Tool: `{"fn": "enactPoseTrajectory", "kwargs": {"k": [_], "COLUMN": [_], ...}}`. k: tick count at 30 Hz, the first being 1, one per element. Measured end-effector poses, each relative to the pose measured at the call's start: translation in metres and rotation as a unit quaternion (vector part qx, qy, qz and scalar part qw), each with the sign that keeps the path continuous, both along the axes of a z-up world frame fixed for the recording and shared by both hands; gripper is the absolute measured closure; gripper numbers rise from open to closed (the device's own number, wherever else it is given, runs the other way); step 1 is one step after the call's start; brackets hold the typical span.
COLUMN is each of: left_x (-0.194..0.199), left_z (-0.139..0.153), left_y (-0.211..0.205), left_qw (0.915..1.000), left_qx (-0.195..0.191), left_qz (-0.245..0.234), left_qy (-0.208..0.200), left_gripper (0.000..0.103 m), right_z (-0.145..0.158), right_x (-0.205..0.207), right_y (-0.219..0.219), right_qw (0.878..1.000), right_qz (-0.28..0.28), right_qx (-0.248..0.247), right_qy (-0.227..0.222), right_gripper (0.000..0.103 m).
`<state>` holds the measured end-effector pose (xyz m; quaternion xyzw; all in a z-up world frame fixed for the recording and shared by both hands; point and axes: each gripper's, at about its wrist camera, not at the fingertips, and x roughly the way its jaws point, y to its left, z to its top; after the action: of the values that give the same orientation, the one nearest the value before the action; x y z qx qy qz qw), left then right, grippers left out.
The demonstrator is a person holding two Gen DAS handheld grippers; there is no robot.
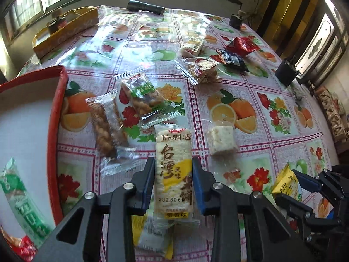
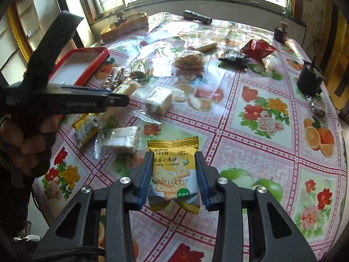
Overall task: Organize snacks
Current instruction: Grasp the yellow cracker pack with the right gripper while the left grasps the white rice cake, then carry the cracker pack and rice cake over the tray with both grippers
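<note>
A tabletop (image 1: pixel 272 148) covered in a glossy cloth printed with oranges, apples and flowers is seen from two wrist cameras.

In the left wrist view, the left tongs (image 1: pixel 174 170) are clenched on a long rice cracker packet (image 1: pixel 173 174), white and yellow with large Chinese characters, held upright between the blue pads. Beneath it, a second yellow-and-white packet (image 1: pixel 152 233) is partly visible. To the left, a red-rimmed tray (image 1: pixel 57 109) with a white floor is seen, and a green-and-white packet (image 1: pixel 19 198) is lying inside it. Just beside the tray's rim, a clear packet of twisted fried dough (image 1: pixel 106 128) and a green-labelled nut snack (image 1: pixel 144 96) are scattered on the cloth. A white puffed-rice square (image 1: pixel 221 139) lies to the right of the held cracker. Farther back, a clear bag of small biscuits (image 1: pixel 199 68), a dark packet (image 1: pixel 232 60) and a red crinkled packet (image 1: pixel 241 44) are grouped together. A black flashlight (image 1: pixel 145 7) is placed at the far edge, near a yellow box (image 1: pixel 65 30).

In the right wrist view, the right tongs (image 2: pixel 173 174) are clenched on a small yellow cracker packet (image 2: pixel 173 176) marked LYFEN, raised above the cloth. The left tongs' handle is seen at the left, gripped in a hand (image 2: pixel 28 139). A dark cup (image 2: pixel 309 79) stands near the right edge.
</note>
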<state>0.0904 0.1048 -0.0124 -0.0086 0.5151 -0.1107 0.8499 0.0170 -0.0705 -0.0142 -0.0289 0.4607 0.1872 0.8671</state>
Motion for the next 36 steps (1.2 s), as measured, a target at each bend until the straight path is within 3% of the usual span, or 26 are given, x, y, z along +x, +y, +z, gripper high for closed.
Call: {"fn": "enactPoseTrajectory", "kwargs": {"k": [16, 36], "left_x": [-0.062, -0.080], "left_z": [0.037, 0.066], "left_y": [0.037, 0.113], "left_qw": [0.9983, 0.9908], "left_qx": [-0.047, -0.029], "left_qz": [0.018, 0.114], "left_qy": [-0.029, -0.068], "left_gripper": [0.071, 0.071], "right_z": [0.029, 0.037], "right_x": [-0.003, 0.023], "right_y": [0.009, 0.079], "right_qw": [0.999, 0.994], "right_qz": [0.009, 0.090], "right_qx": [0.027, 0.061], "right_qy": [-0.026, -0.022], "right_gripper": [0.063, 0.063]}}
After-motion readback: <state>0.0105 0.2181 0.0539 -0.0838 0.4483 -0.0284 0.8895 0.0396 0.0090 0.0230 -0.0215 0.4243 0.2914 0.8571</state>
